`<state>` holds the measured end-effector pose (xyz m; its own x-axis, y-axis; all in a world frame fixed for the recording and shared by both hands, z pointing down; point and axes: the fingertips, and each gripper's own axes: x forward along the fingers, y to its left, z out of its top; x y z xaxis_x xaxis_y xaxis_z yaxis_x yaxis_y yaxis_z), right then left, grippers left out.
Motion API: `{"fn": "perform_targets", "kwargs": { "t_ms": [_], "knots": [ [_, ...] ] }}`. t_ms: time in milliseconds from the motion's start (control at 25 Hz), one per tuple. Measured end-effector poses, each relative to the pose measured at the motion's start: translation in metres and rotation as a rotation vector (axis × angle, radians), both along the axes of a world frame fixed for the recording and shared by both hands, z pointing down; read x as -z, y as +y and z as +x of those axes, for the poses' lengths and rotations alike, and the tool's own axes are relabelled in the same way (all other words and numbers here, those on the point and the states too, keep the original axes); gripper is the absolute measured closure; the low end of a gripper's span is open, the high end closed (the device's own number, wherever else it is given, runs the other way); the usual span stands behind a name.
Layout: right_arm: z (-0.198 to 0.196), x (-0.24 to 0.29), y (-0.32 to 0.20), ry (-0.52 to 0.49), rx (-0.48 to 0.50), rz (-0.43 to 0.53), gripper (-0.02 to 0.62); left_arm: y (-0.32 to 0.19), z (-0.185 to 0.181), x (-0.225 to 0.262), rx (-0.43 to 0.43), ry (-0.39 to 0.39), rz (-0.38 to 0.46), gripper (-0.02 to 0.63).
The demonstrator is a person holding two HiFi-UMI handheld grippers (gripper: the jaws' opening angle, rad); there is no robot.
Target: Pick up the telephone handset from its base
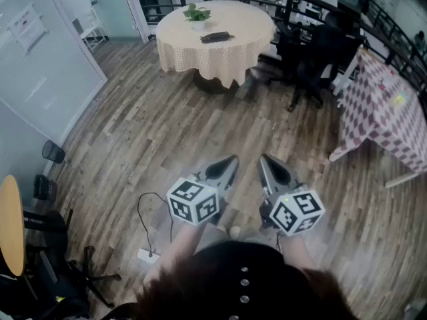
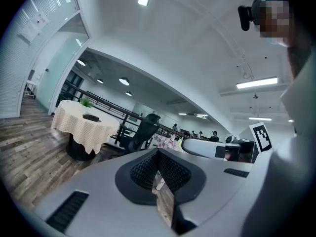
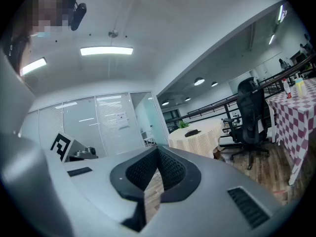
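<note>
Head view, nearest: the person's dark top with a row of buttons fills the bottom edge, and both forearms reach forward.
Near left: the left gripper is held low over the floor with its marker cube toward the camera. In the left gripper view its jaws are pressed together at the tips with nothing between them.
Near right: the right gripper sits just beside it, the two tips leaning toward each other. In the right gripper view its jaws also meet and hold nothing.
Underfoot: on the wood plank floor, a white power strip with a dark cable lies left of the left forearm.
Left edge: part of a yellow tabletop shows above dark chair legs.
Right side: a table in a red-and-white checked cloth stands well apart from the grippers.
Middle distance: black office chairs stand between the two tables.
Far ahead: a round table is draped in a pale checked cloth.
Task's thing: the telephone lies dark near the middle of that round table, well away from both grippers. It is too small to tell handset from base.
Behind it: a small green plant stands in a white pot.
Backdrop: glass walls at left, with a dark railing beyond the table.
</note>
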<state>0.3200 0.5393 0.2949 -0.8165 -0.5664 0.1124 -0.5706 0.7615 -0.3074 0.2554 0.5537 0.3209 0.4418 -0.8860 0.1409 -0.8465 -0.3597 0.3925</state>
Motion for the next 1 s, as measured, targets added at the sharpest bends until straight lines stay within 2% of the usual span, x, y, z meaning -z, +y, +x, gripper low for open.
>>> {"fn": "perform_targets", "kwargs": {
  "t_ms": [440, 680, 760, 880, 1000],
  "knots": [
    [-0.018, -0.008, 0.013, 0.001, 0.026, -0.024, 0.586, 0.003, -0.004, 0.001, -0.02, 0.026, -0.01, 0.6],
    [-0.025, -0.021, 0.015, -0.013, -0.014, -0.082, 0.586, 0.007, -0.006, -0.002, -0.05, 0.02, -0.013, 0.6],
    [-0.03, -0.022, 0.018, -0.007, -0.012, -0.077, 0.586, 0.009, -0.006, -0.005, -0.072, 0.006, -0.015, 0.6],
    [-0.035, -0.021, 0.021, -0.018, -0.018, -0.07, 0.586, 0.012, -0.007, -0.01, -0.113, -0.058, -0.018, 0.6],
    [-0.038, -0.028, 0.023, -0.009, -0.028, -0.082, 0.586, 0.013, -0.013, -0.012, -0.123, -0.061, -0.015, 0.6]
  ]
}}
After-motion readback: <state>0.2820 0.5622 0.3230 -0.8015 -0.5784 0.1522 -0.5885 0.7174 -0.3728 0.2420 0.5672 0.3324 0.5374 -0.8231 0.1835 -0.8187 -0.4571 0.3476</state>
